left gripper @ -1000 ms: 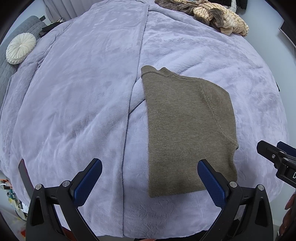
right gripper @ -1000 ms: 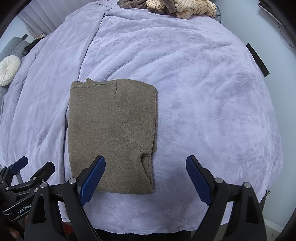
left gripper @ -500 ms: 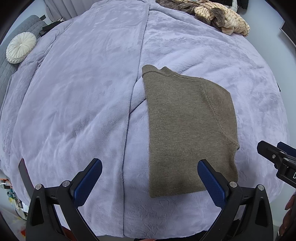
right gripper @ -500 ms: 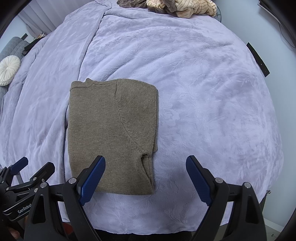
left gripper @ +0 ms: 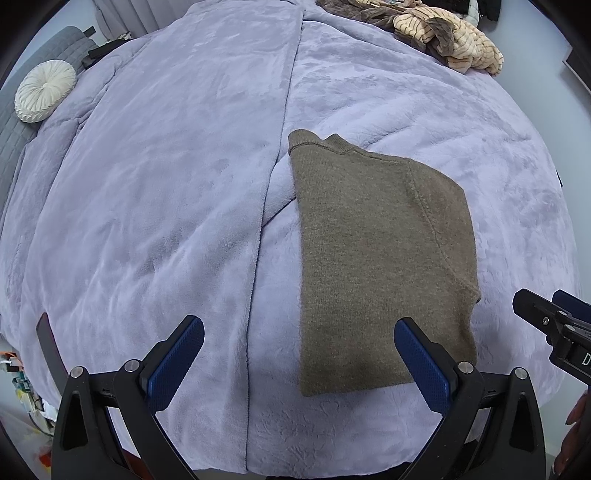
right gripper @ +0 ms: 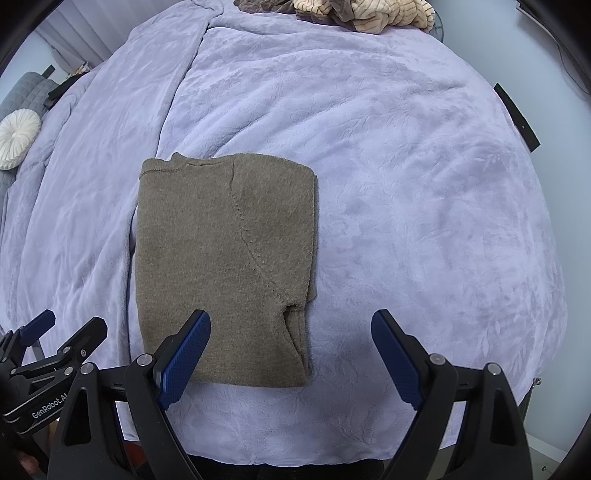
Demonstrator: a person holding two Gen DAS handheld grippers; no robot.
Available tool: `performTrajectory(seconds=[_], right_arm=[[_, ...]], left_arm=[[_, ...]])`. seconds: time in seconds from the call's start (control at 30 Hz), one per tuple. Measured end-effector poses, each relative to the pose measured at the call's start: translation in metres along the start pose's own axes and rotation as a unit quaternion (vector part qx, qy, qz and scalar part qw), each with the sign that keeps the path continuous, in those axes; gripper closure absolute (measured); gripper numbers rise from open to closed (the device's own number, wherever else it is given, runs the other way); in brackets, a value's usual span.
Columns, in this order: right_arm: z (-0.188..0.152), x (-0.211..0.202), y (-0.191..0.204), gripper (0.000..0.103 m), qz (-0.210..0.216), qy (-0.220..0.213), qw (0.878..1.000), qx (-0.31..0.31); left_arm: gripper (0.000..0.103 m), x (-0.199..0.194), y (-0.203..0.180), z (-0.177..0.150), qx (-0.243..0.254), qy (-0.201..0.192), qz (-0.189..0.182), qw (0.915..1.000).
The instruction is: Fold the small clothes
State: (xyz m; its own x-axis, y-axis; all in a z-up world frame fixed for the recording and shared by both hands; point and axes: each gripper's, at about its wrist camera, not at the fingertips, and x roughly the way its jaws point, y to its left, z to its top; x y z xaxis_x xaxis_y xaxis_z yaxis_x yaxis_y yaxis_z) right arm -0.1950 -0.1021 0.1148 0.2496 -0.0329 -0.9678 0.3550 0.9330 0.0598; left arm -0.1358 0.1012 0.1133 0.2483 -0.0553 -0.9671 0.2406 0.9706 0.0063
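An olive-brown knit sweater (left gripper: 380,258) lies folded into a tall rectangle on a lilac fleece blanket (left gripper: 166,221), neckline at the far end. It also shows in the right wrist view (right gripper: 225,266). My left gripper (left gripper: 299,362) is open and empty, held above the blanket's near edge with its right finger over the sweater's near right corner. My right gripper (right gripper: 291,354) is open and empty above the sweater's near right edge. Each gripper shows at the edge of the other's view.
A pile of beige striped and brown clothes (left gripper: 443,33) lies at the far end of the bed, also in the right wrist view (right gripper: 354,14). A round white cushion (left gripper: 44,92) sits on a grey chair at far left. A blanket seam (left gripper: 273,184) runs lengthwise.
Almost nothing has changed. Both grippers stay open in place and the sweater lies still; the left view has crept slightly nearer.
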Motion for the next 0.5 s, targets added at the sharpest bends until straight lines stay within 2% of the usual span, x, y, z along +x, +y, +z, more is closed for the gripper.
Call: performTrajectory(seconds=[0.5], right_arm=[[0.0015, 0.0026, -0.0006, 0.012, 0.001, 0.004, 1.000, -0.005]], left_arm=[[0.000, -0.0012, 0.0010, 0.0011, -0.005, -0.001, -0.006, 1.0000]])
